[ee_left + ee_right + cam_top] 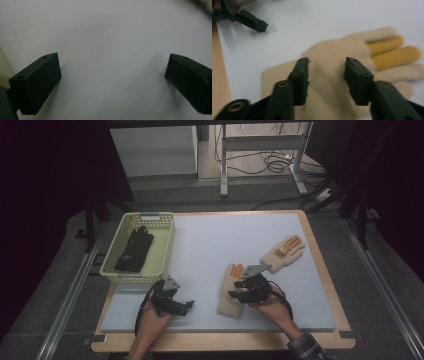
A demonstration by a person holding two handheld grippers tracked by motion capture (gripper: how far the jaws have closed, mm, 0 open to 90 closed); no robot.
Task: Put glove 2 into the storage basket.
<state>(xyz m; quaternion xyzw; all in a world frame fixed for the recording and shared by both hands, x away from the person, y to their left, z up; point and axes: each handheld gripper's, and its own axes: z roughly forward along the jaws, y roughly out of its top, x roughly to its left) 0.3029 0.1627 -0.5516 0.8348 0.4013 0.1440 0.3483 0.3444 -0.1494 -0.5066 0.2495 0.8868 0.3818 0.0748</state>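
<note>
Gloves lie on the pale blue mat (210, 245) in the high view: a cream glove (231, 292) with orange fingers under the right gripper (239, 290), and a second cream glove (282, 251) at about two o'clock from it, well apart. At ten o'clock sits a yellow-green basket (162, 252) with a black glove (135, 249) inside. The left gripper (186, 306) rests at nine o'clock from the near glove, apart from it, nothing between. The near glove's long axis runs from cuff at six o'clock to fingers at twelve.

In the left gripper view, the jaws stand spread wide over bare mat (107, 37), gripping nothing.

In the right gripper view, the right gripper (326, 75) has its jaws parted on either side of the cream glove (329, 55), right over its palm; whether the pads press on the knit I cannot tell. The glove is fuzzy cream wool with two orange-yellow fingers, and its fingers point toward three o'clock here. The left gripper (263, 25) shows at eleven o'clock, and a strip of wooden table edge (219, 75) runs down the nine o'clock side.
</note>
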